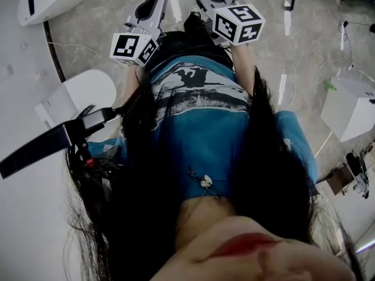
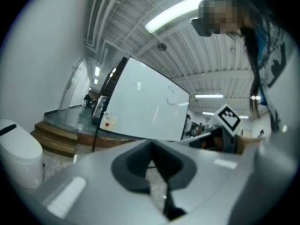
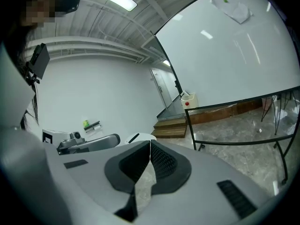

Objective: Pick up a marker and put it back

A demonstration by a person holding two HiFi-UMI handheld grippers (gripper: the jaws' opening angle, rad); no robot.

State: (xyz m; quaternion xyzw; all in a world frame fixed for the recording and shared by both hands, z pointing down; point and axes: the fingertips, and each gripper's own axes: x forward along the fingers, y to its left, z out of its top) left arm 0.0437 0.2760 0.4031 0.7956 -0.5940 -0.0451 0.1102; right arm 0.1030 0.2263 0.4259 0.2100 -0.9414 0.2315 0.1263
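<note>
Preparation is all that is seen here: the left hand-held gripper (image 2: 151, 150) and the right hand-held gripper (image 3: 150, 146) are both clenched on nothing and held low before the person's body. No marker is made out for certain. The small dark and green items (image 3: 92, 124) on the far wall may be markers, but are too small to tell. For a good pick, a marker should be singled out, the jaws spread, and its barrel approached squarely.
</note>
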